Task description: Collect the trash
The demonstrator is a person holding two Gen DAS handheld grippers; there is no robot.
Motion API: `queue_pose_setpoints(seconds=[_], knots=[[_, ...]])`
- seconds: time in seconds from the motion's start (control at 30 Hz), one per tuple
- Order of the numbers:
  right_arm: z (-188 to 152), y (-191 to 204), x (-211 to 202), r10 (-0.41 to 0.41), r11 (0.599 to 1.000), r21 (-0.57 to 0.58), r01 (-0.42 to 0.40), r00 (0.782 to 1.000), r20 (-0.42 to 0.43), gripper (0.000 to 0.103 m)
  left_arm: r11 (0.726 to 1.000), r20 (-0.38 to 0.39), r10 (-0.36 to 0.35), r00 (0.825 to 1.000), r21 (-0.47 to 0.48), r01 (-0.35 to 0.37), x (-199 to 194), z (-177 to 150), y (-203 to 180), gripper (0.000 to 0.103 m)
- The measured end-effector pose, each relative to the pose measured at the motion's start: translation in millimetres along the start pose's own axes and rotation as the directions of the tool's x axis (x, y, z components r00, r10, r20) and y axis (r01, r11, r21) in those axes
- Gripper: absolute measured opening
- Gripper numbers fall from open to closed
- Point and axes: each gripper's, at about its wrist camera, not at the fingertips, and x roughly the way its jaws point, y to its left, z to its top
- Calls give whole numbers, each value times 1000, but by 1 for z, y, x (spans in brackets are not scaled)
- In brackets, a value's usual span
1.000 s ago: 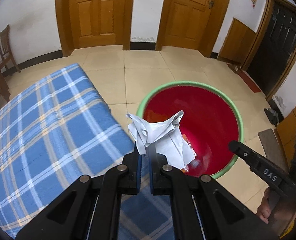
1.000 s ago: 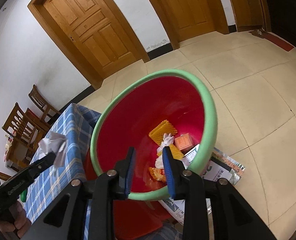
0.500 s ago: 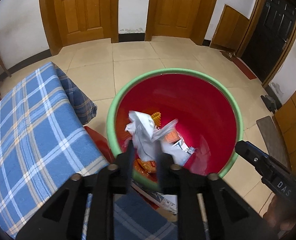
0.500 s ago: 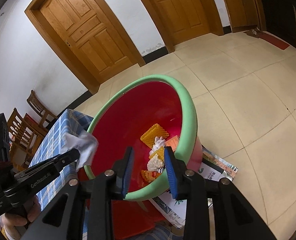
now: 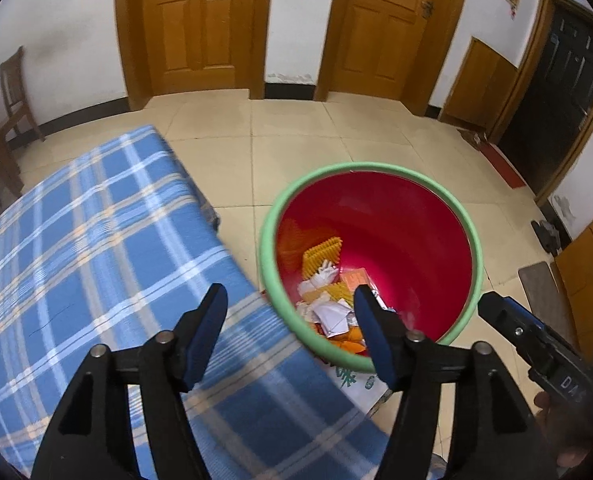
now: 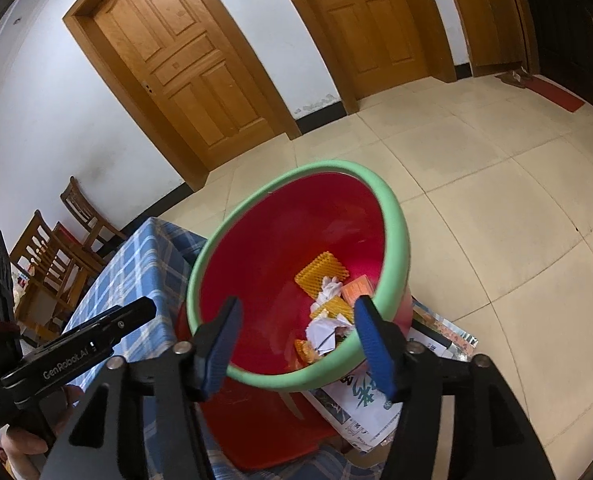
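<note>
A red bin with a green rim [image 5: 269, 240] stands on the floor beside the table. Crumpled white paper [image 5: 333, 314] lies at its bottom among orange and yellow wrappers [image 5: 322, 254]. My left gripper [image 5: 290, 300] hangs over the table edge and the bin's near rim; its jaws are opening with nothing between them. In the right wrist view my right gripper [image 6: 298, 308] hovers over the bin rim [image 6: 396, 232], its jaws also opening and empty, with the paper [image 6: 323, 330] below. The left gripper [image 6: 146, 310] shows at that view's left.
A table with a blue plaid cloth [image 5: 96, 240] fills the left. A printed bag [image 6: 360, 400] and a red plastic piece [image 6: 264, 420] lie under the bin. Wooden chairs [image 6: 56, 248] stand by the wall. Tiled floor [image 6: 476, 200] stretches towards the wooden doors [image 5: 200, 20].
The left gripper carried the crumpled white paper over the bin and let it go; the paper now lies inside. Both grippers have opened wide.
</note>
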Motion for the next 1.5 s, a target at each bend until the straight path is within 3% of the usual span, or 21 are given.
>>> queue_pose_setpoints(seconds=[0.2,0.37,0.9,1.5], knots=[[-6,24,-10,11,999,-51,-11,1000,-2,84,998,31,44,999,-50,-43,-27,-13,25,73],[-13,46,-20,36,995,-98,-36,999,0,90,990,56,99,994,-102,-93,-53,-27,49,75],[-52,123,-54,141,962,-238,-138,990,-4,95,927,95,264,960,-300,-226,-133,-84,121,76],[-97,163,-76,173,927,-336,-167,985,-12,96,869,126,384,915,-385,-311,-185,-132,142,76]])
